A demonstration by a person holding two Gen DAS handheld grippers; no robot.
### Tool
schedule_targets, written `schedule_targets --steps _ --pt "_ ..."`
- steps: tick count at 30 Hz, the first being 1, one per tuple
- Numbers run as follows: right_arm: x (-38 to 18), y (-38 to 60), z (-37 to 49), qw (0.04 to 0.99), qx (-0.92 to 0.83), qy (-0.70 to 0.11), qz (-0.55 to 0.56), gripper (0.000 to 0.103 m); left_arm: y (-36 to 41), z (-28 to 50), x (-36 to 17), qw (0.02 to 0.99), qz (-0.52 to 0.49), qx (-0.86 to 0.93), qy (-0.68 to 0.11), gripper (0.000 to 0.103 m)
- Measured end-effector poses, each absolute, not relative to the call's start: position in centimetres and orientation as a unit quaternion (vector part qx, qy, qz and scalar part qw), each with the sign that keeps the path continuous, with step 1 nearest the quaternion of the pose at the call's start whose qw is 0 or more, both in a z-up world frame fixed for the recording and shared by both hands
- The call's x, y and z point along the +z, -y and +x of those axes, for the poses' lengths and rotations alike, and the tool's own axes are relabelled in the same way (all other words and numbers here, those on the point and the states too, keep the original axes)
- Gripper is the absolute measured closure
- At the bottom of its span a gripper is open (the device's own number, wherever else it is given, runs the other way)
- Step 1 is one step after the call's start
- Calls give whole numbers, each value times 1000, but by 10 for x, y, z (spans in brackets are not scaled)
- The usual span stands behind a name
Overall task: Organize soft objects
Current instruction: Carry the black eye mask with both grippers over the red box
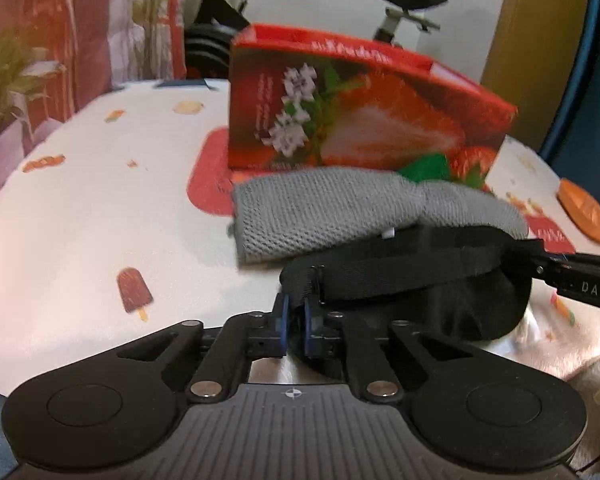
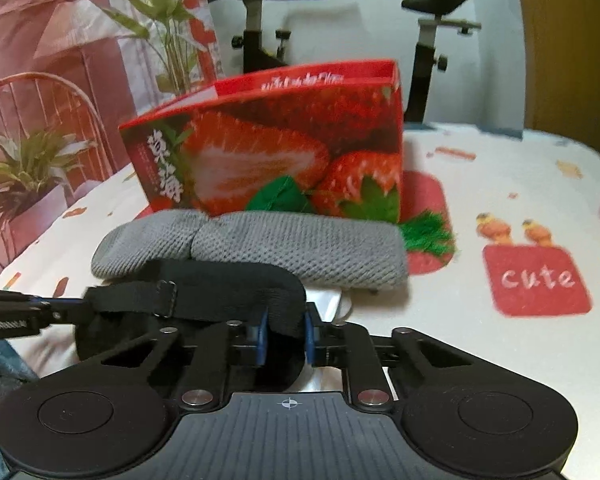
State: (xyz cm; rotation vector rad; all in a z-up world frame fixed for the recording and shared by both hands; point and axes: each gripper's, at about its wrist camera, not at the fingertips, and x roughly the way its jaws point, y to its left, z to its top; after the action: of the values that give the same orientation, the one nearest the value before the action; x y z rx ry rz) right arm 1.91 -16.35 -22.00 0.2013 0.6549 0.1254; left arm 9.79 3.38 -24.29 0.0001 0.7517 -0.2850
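A black padded sleep mask (image 1: 472,300) with a webbing strap hangs between both grippers, just above the table. My left gripper (image 1: 295,320) is shut on the strap's left end. My right gripper (image 2: 286,334) is shut on the mask's other end (image 2: 260,292); its fingers (image 1: 572,276) enter the left wrist view from the right. A grey knitted cloth (image 1: 324,212), rolled flat, lies just behind the mask and also shows in the right wrist view (image 2: 284,244). Behind it stands an open red strawberry box (image 1: 352,120), also in the right wrist view (image 2: 284,148).
The table wears a white cloth with ice-lolly prints (image 1: 100,208). A red strawberry mat (image 2: 424,208) lies under the box. An orange object (image 1: 586,210) sits at the right edge. A potted plant (image 2: 24,176) stands left; an exercise bike (image 2: 432,40) behind.
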Motion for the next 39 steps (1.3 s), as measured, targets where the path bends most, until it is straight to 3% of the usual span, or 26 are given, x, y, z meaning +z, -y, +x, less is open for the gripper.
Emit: schedule_targets --steps 9,22,28,39 --pt "-201 165 9 957 69 -267 90 93 -41 89 -229 936 -15 -134 -324 97" --pt "-189 166 2 960 78 -249 104 95 -44 81 -218 941 -35 -163 -294 99" --pt "-168 157 -8 969 109 -204 91 96 -49 70 -196 956 -27 -168 -239 99" --pt "-121 167 32 976 115 -175 65 96 -54 113 -153 965 -44 -162 -203 99"
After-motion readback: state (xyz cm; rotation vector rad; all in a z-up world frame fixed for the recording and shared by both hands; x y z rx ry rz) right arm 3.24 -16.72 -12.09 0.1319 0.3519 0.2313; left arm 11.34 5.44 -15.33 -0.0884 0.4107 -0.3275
